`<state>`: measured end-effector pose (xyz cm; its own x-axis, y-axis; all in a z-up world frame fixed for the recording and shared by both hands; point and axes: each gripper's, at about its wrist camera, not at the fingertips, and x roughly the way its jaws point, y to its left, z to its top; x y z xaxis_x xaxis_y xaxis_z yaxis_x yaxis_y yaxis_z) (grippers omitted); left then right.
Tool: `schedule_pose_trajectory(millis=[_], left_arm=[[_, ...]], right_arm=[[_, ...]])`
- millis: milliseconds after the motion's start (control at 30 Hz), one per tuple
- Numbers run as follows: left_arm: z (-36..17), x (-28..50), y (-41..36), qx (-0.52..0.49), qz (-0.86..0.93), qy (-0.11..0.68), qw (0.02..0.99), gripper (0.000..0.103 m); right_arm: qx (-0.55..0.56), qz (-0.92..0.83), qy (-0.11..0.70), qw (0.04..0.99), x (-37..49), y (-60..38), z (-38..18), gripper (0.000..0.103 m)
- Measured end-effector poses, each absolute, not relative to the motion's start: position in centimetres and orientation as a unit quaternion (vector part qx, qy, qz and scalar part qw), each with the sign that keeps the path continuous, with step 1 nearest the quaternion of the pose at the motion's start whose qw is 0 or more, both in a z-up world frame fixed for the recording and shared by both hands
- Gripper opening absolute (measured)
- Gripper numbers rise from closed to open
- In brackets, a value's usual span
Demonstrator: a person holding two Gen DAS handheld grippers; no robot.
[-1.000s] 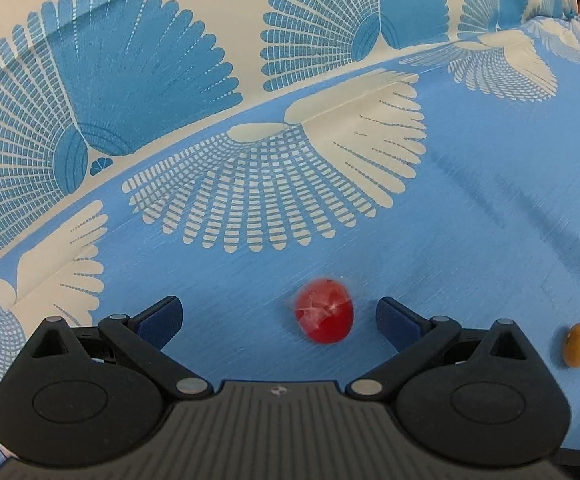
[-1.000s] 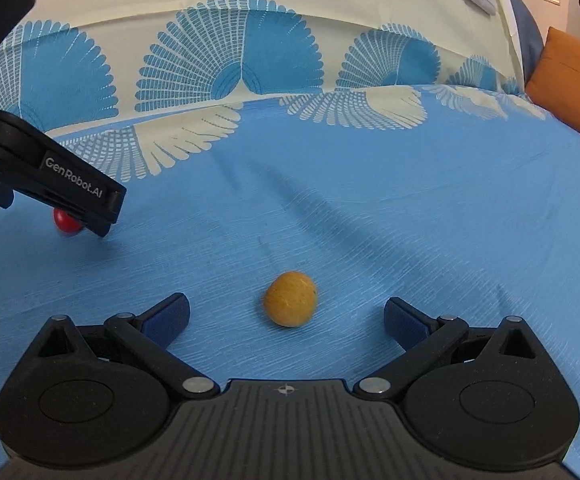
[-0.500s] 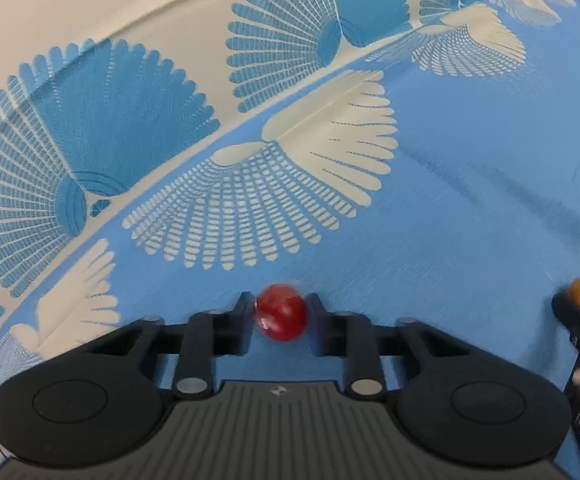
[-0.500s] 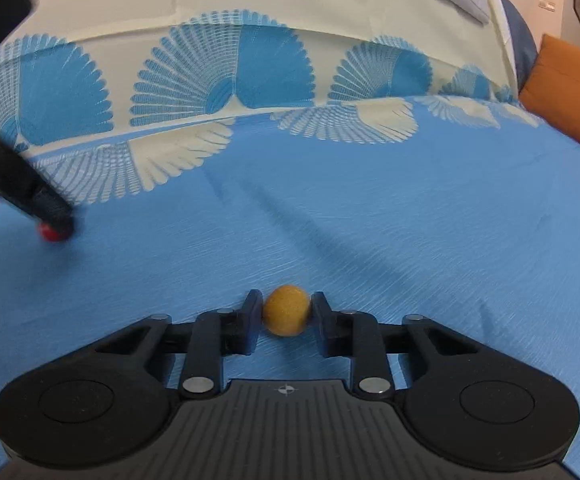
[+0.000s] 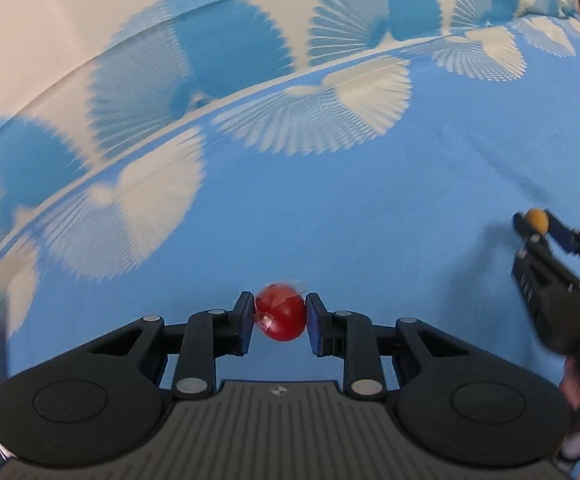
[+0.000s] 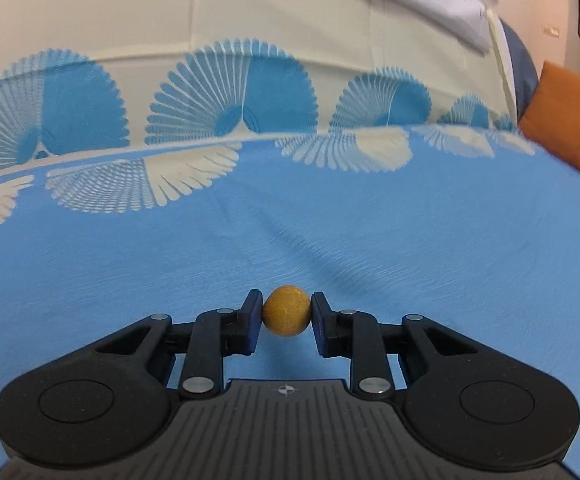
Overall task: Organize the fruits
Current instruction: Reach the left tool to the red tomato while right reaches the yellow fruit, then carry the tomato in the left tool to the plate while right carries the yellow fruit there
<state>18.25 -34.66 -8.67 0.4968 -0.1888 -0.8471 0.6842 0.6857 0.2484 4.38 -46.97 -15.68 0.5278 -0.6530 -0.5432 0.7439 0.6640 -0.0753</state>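
My left gripper (image 5: 280,316) is shut on a small red fruit (image 5: 281,313) with a bit of clear wrap on it, held above the blue cloth. My right gripper (image 6: 287,316) is shut on a small yellow-brown fruit (image 6: 287,315), also lifted off the cloth. In the left wrist view the right gripper (image 5: 540,226) shows at the right edge with the yellow-brown fruit (image 5: 536,219) between its fingers.
A blue cloth (image 6: 410,248) with a white and blue fan pattern covers the surface. An orange cushion (image 6: 570,116) lies at the far right. A white folded sheet (image 6: 450,8) lies at the back.
Both grippers closed on their fruits, red in the left and yellow-brown in the right, and then lifted them off the cloth. The views have shifted with motion blur.
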Motion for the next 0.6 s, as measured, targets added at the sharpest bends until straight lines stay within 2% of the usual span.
schedule_pose_trajectory(millis=[367,600], left_arm=[[-1.3,9.0,-19.3,0.263,-0.192,0.429,0.843,0.031],[1.3,3.9,-10.5,0.219,-0.162,0.445,0.853,0.031]], right_arm=[[0.073,-0.289,0.249,0.921,-4.2,-36.0,-5.4,0.028],[0.076,-0.161,0.296,0.938,-8.6,-27.1,-2.0,0.028]])
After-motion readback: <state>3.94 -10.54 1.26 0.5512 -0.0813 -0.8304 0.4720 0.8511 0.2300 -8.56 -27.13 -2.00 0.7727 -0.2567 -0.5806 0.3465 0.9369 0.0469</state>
